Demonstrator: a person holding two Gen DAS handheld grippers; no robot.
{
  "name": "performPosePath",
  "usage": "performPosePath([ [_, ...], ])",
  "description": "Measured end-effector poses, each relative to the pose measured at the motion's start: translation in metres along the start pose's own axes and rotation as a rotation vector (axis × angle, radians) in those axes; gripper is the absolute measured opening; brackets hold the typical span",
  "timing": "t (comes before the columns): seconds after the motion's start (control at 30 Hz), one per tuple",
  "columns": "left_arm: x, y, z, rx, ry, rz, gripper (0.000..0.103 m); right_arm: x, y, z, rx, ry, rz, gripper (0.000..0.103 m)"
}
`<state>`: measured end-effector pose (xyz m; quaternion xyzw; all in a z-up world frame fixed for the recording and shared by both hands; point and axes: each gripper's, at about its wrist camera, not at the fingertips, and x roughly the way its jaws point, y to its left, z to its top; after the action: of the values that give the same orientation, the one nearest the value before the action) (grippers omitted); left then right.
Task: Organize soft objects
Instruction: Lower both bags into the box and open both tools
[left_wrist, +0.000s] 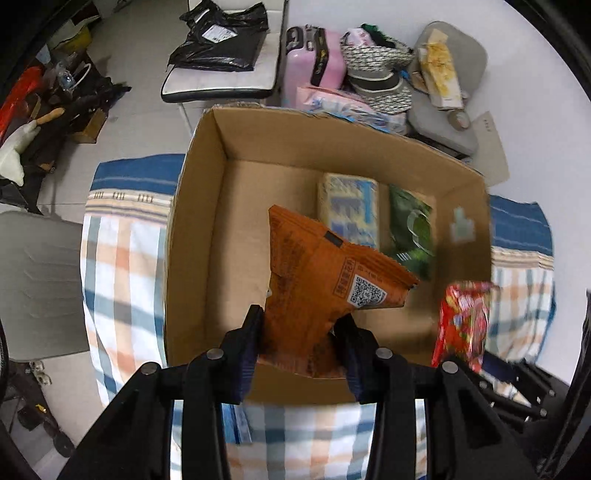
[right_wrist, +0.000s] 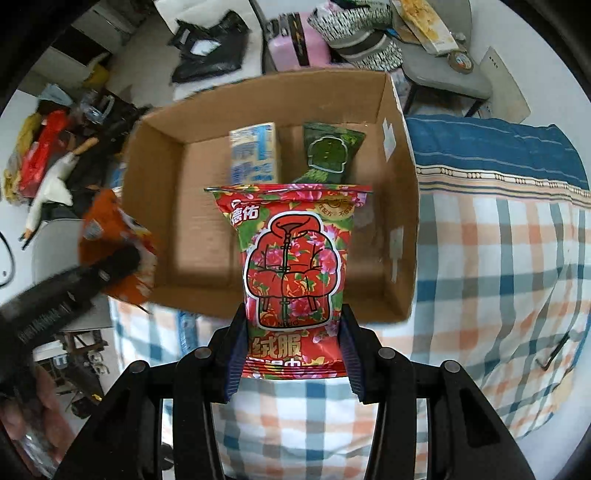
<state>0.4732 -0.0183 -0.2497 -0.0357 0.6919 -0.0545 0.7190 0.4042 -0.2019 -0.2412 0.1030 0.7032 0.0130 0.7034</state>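
Ahead of both tongs stands an open cardboard box (right_wrist: 400, 221) on a checked cloth (right_wrist: 498, 258). Inside it, beyond the tongs, lie a pale blue-and-cream pack (right_wrist: 254, 153), its print blurred, and a green pack (right_wrist: 330, 153) showing a jacket outline. The right tongs (right_wrist: 293, 347) clamp a red floral pack (right_wrist: 295, 266) reading "德佑" and "绒服". The left tongs (left_wrist: 301, 347) pinch an orange pack (left_wrist: 317, 280) bearing a QR code, over the box's near side.
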Motion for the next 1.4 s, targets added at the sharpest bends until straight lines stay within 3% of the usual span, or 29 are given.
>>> performPosePath([
  [0.33, 0.059, 0.0, 0.065, 0.003, 0.105, 0.041, 0.036, 0.08, -0.015, 0.046, 0.031, 0.128, -0.077, 0.048],
  [0.83, 0.101, -0.006, 0.09, 0.036, 0.176, 0.136, 0.037, 0.136, -0.024, 0.054, 0.021, 0.228, -0.124, 0.049],
  [1.07, 0.085, -0.007, 0.086, 0.031, 0.155, 0.133, 0.038, 0.126, -0.028, 0.058, 0.036, 0.205, -0.11, 0.062],
  [1.4, 0.034, 0.0, 0.044, 0.068, 0.062, 0.118, 0.043, 0.083, -0.024, 0.05, 0.0, 0.128, -0.13, 0.067],
])
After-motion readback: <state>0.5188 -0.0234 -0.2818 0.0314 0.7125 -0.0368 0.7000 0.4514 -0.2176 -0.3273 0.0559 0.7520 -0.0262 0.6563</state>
